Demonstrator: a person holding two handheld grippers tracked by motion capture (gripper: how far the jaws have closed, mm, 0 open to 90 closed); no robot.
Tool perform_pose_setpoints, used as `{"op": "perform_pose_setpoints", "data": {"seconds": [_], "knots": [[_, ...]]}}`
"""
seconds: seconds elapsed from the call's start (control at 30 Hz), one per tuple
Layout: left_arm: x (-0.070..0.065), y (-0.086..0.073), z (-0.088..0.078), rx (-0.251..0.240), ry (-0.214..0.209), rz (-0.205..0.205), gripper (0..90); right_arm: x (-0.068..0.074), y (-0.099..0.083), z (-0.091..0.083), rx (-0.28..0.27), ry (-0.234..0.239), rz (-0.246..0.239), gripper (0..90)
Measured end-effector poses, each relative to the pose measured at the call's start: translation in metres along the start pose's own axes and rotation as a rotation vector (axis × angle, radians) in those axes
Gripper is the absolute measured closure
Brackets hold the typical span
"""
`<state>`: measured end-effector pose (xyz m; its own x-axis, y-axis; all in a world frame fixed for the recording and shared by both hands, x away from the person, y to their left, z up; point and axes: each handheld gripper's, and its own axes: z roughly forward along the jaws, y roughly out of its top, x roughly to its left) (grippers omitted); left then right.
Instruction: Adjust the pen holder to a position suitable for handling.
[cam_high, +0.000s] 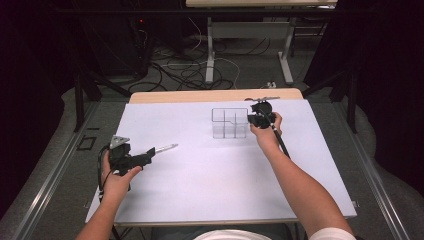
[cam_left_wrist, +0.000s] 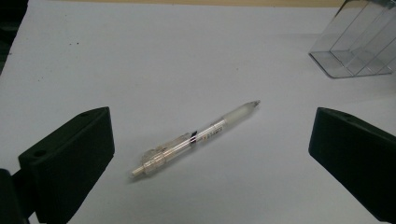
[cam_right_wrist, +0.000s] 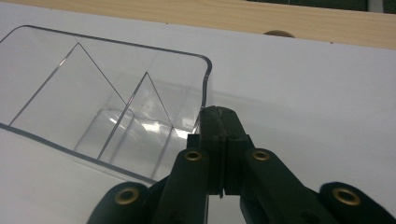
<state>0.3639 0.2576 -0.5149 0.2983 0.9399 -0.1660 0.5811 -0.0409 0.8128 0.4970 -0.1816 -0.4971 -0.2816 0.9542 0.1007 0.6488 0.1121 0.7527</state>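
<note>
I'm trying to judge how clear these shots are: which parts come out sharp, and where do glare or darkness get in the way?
High view: the white table sheet is evenly bright, the room behind dark, the clear organizer faint. Left gripper view: the pen is fairly sharp with a soft shadow, the near jaws plain dark blocks. Right gripper view: pale glare streaks cross the organizer's dividers, and the shut right gripper looks dark with little detail.

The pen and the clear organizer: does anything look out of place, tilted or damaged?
Nothing stands out. The pen lies flat and whole on the white sheet, between the open left gripper jaws. The organizer stands upright, empty, beside the shut right gripper.
</note>
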Motion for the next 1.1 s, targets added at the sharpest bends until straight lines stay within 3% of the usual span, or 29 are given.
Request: {"op": "perform_pose_setpoints", "data": {"seconds": [0.27,0.67,0.9,1.1], "knots": [[0.000,0.000,0.000,0.000,-0.001,0.001,0.2,0.022,0.001,0.007,-0.011,0.022,-0.031,90.0],[0.000,0.000,0.001,0.002,-0.005,0.001,0.2,0.041,0.001,0.015,0.005,0.048,-0.053,90.0],[0.000,0.000,0.001,0.002,-0.007,0.001,0.2,0.041,0.001,0.016,0.001,0.059,-0.050,89.2],[0.000,-0.001,0.003,0.008,-0.007,0.002,0.2,0.038,0.001,0.007,-0.024,0.068,-0.061,85.3]]}}
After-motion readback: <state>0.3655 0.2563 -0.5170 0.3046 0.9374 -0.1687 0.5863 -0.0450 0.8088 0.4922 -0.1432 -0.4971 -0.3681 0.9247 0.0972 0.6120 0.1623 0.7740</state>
